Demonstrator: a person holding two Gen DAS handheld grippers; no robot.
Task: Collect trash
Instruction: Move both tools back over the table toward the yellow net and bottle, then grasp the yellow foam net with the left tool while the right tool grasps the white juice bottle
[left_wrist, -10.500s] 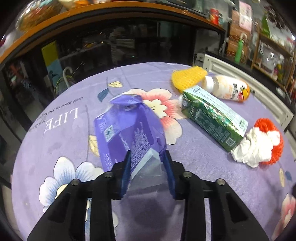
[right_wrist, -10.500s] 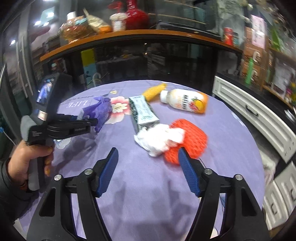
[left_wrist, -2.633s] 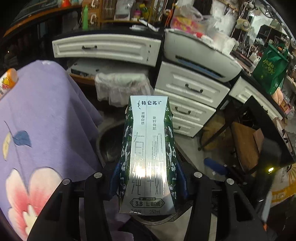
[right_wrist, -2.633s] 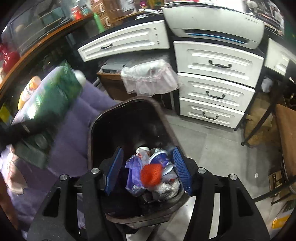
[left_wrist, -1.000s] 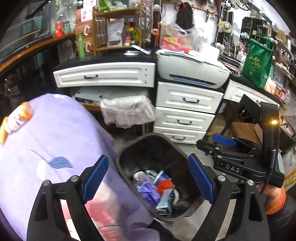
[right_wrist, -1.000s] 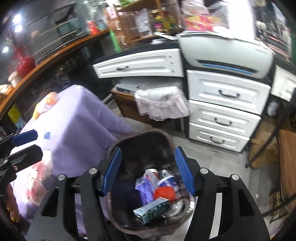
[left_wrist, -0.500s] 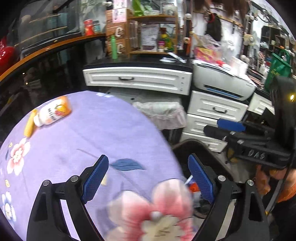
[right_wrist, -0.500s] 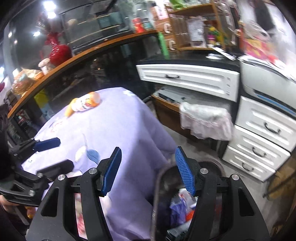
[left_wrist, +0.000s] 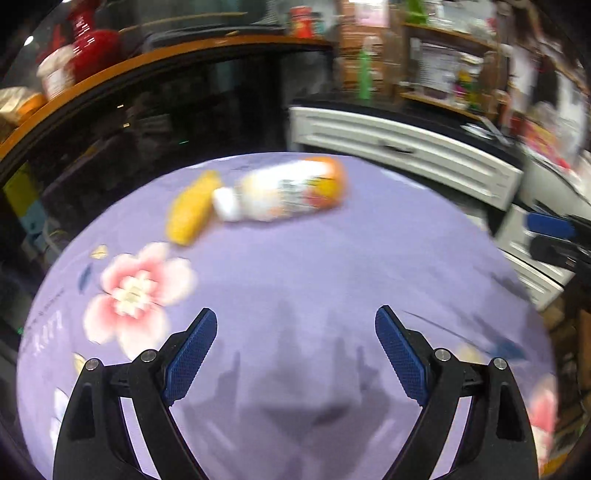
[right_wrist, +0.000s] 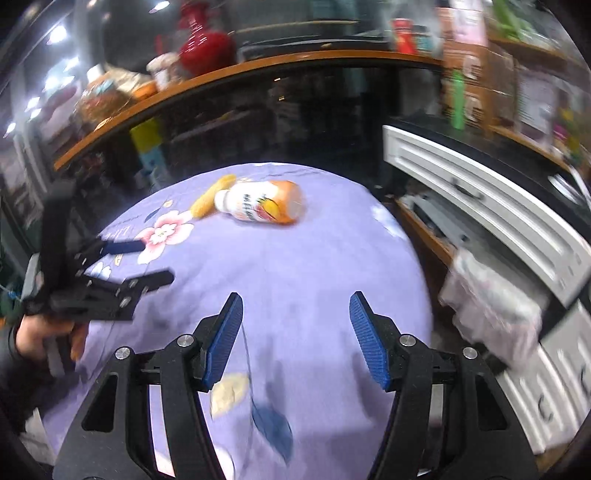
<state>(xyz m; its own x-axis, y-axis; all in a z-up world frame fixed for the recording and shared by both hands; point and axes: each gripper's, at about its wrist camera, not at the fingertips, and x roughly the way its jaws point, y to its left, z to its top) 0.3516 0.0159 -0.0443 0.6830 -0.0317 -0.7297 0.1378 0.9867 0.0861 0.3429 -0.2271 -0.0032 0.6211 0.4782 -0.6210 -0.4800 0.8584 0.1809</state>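
Observation:
A white and orange drink bottle (left_wrist: 284, 194) lies on its side at the far part of the purple flowered tablecloth (left_wrist: 295, 280), with a yellow foam net (left_wrist: 192, 212) touching its cap end. Both also show in the right wrist view, the bottle (right_wrist: 262, 206) and the net (right_wrist: 208, 201). My left gripper (left_wrist: 295, 350) is open and empty above the near part of the table. My right gripper (right_wrist: 295, 332) is open and empty over the table's right side. The left gripper also shows in the right wrist view (right_wrist: 136, 262). The frames are blurred by motion.
White drawer cabinets (right_wrist: 491, 206) stand to the right of the table. A clear bag (right_wrist: 491, 306) hangs near the table's right edge. A dark glass counter with an orange top (left_wrist: 155, 62) runs behind the table, with a red vase (right_wrist: 203, 40) on it.
Both grippers have swung from the black bin on the floor back to the table. The green carton left my left gripper and lay in the bin. The bottle and net are now ahead.

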